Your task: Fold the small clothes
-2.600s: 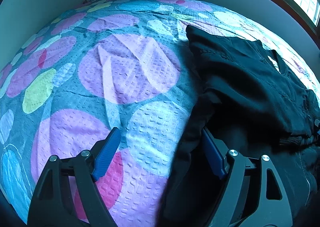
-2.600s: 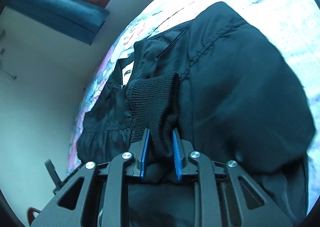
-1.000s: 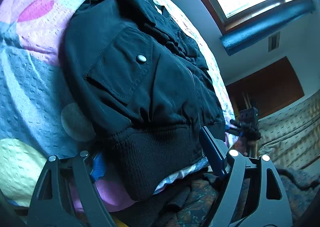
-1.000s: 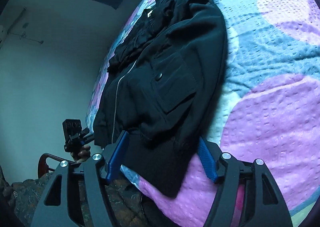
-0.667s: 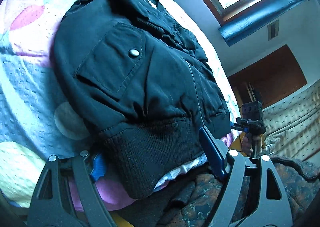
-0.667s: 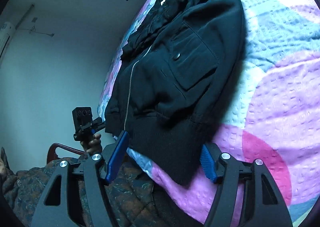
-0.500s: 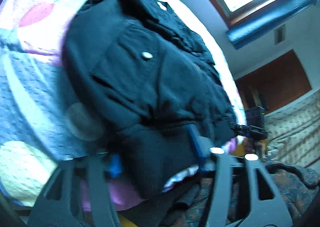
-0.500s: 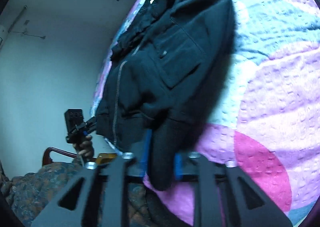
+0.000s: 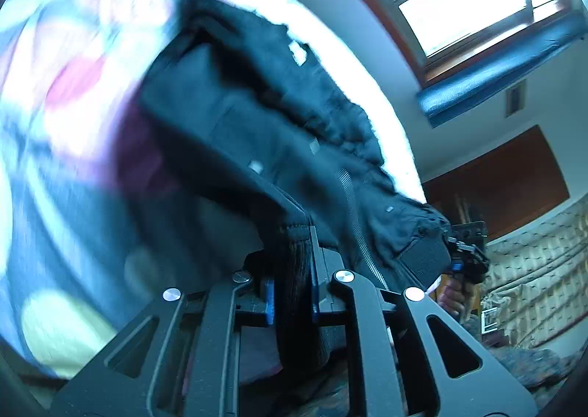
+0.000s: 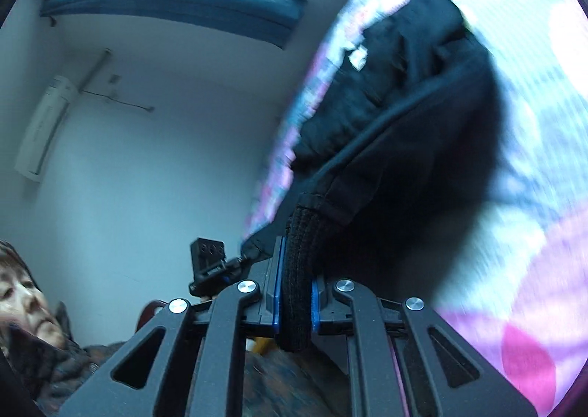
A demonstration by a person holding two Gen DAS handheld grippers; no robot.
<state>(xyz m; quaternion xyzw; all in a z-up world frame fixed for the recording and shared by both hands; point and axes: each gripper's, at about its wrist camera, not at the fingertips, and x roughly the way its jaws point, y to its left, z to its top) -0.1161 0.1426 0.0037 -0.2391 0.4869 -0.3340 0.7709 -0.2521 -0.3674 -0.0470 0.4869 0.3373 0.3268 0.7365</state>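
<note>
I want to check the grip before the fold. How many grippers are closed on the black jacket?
2. The left gripper pinches the ribbed hem of the jacket; the right gripper pinches the hem further along.

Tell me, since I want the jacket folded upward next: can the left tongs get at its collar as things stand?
Probably not yet. The left tongs are shut on the jacket at its ribbed hem, and the collar lies at the far end on the bedspread.
</note>
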